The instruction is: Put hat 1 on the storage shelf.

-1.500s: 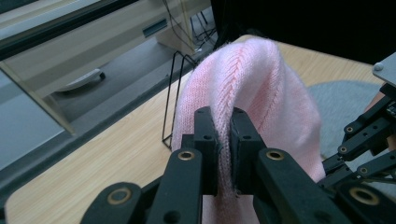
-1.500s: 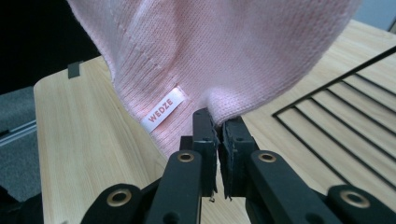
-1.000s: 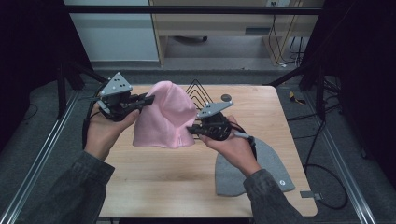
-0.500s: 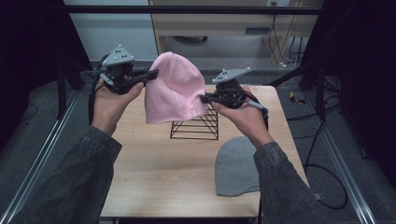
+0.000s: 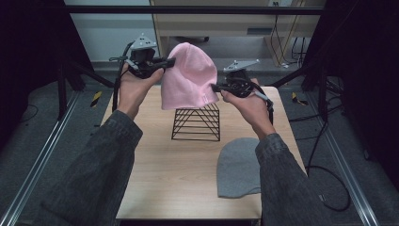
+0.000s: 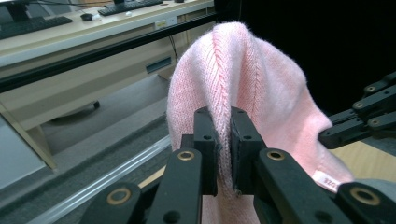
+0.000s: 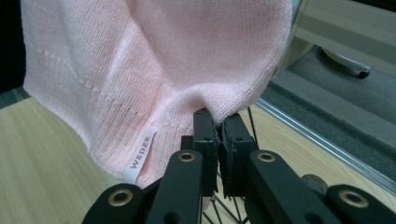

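Observation:
A pink knit beanie (image 5: 187, 77) hangs in the air between both grippers, above a black wire stand (image 5: 196, 123). My left gripper (image 5: 165, 61) is shut on the beanie's upper left edge; in the left gripper view its jaws pinch a fold of pink knit (image 6: 223, 140). My right gripper (image 5: 215, 87) is shut on the beanie's lower right hem, and the right gripper view shows the hem (image 7: 219, 112) clamped beside a white label (image 7: 142, 154). The right gripper (image 6: 359, 119) also appears at the right of the left gripper view. A grey beanie (image 5: 238, 167) lies flat on the table.
The wooden table (image 5: 155, 174) has bare surface to the left of and in front of the wire stand. Metal rails (image 5: 33, 179) run along both sides of the table. A desk (image 5: 221, 21) and cables (image 5: 287, 28) stand behind it.
Both grippers have lifted the pink beanie off the table and carried it back, so it now hangs over the wire stand. The grey beanie is fully uncovered.

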Demonstrator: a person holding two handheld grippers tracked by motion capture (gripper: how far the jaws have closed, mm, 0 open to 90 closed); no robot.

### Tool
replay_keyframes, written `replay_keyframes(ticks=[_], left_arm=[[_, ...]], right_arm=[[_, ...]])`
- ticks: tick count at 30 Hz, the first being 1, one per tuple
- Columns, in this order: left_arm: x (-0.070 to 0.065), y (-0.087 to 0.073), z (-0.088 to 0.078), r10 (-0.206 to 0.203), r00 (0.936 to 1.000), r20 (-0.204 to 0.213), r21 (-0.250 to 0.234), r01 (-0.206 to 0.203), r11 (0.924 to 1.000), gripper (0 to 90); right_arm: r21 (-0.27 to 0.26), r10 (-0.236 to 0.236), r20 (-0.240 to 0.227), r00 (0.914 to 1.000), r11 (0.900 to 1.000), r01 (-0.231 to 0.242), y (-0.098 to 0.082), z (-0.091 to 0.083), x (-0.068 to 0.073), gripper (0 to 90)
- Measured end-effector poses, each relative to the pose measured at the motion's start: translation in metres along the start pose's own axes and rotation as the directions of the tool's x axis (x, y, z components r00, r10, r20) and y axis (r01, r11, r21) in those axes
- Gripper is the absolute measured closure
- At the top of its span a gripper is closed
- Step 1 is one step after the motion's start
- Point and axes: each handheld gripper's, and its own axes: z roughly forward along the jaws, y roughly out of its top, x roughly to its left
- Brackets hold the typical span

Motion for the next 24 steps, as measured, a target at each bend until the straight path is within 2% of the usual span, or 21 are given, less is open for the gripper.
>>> replay_keyframes(ticks=[4,9,13,15,20,24], left_arm=[[0.006,0.003,0.01,-0.011,0.9999,-0.006,-0.032,0.011,0.9994,82.7],[0.009,0.001,0.024,-0.012,0.9999,-0.004,-0.024,0.012,0.9996,82.7],[0.006,-0.007,0.03,0.01,0.9999,-0.007,0.006,-0.01,0.9999,82.7],[0.005,-0.012,0.031,-0.003,1.0,-0.002,0.004,0.003,1.0,82.7],[0.003,-0.02,0.037,-0.005,1.0,-0.008,0.006,0.005,1.0,82.5],[0.002,-0.022,0.042,0.01,0.9997,-0.021,0.005,-0.01,0.9999,82.5]], right_arm=[[-0.022,0.018,0.026,0.9995,1.0,-0.017,-0.002,0.001,-0.008,86.5],[-0.02,0.021,0.054,0.9983,1.0,-0.02,-0.006,0.005,-0.016,86.4],[-0.004,0.012,0.049,0.9987,1.0,-0.012,-0.01,0.009,-0.015,86.4],[0.015,0.0,0.053,0.9986,1.0,-0.001,-0.014,0.011,-0.013,86.4],[0.033,-0.021,0.071,0.9973,0.999,0.019,-0.025,0.013,-0.009,86.3],[0.042,-0.022,0.091,0.9956,0.999,0.019,-0.032,0.015,-0.009,86.1]])
